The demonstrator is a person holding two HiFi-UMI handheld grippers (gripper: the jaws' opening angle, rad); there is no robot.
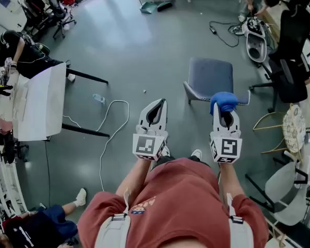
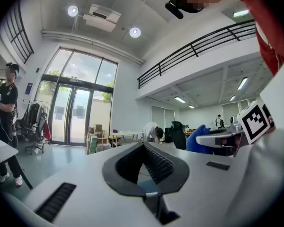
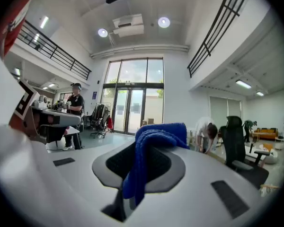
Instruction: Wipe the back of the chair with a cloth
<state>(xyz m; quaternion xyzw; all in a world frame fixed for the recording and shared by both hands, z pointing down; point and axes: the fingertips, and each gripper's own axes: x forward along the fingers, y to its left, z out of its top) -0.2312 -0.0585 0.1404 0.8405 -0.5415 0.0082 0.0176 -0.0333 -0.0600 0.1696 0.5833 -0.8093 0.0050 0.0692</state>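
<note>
- We record the person's two forearms stretched forward from the red-shirted torso, roughly parallel, with both grippers held side by side and their jaws pointing away from the body.
- The left gripper [image 1: 159,105] sits left of centre. Its own view shows the jaws brought together at the tips, the ribbed pads bowed out around an empty gap, with nothing held.
- The right gripper [image 1: 226,112] is held at about the same reach. Its jaws are clamped on the blue cloth [image 3: 151,141], which bunches over the tips and hangs down between the pads.
- The marker cube of each gripper lies at the near end, facing upward, just ahead of the hands.
- The chair [image 1: 208,75], with a blue-grey seat, stands on the grey floor [image 1: 134,40] just beyond the right gripper, slightly to its left.
- In the head view the cloth overlaps the chair's near right edge. We cannot tell whether cloth and chair touch.
- A white surface [image 1: 41,105] stands well to the left. A white cable [image 1: 111,119] trails over the floor between it and the left gripper.
- A black office chair [image 1: 292,61] stands at the far right, well apart from the blue-grey chair.
- Other persons are at the far edges of the room, well apart from the grippers.
</note>
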